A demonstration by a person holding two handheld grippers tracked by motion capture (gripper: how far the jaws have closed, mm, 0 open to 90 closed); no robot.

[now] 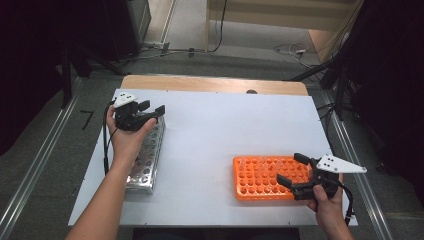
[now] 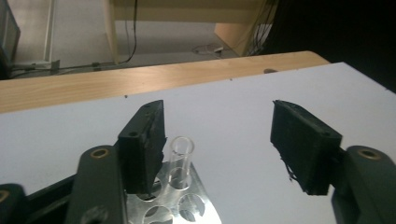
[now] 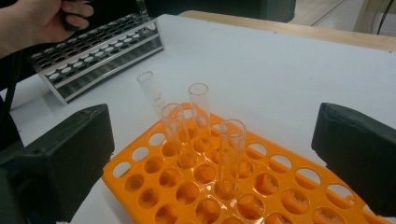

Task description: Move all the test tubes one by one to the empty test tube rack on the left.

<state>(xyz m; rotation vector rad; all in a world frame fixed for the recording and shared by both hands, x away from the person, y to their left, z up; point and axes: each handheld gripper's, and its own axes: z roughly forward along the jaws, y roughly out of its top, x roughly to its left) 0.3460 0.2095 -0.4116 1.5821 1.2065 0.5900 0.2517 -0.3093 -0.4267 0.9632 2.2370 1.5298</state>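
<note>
One glass tube (image 2: 181,154) stands free between left hand-held gripper (image 2: 224,140) jaws

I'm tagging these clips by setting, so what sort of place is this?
Probably a lab or test workroom: a white table carries a metal rack and an orange rack holding clear test tubes, with cables trailing over the bare floor behind.

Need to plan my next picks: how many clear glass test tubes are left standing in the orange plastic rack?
4, clustered at the orange plastic rack's far end: one leaning at the back-left, one behind, one front-left, one nearest. None seems hidden.
</note>
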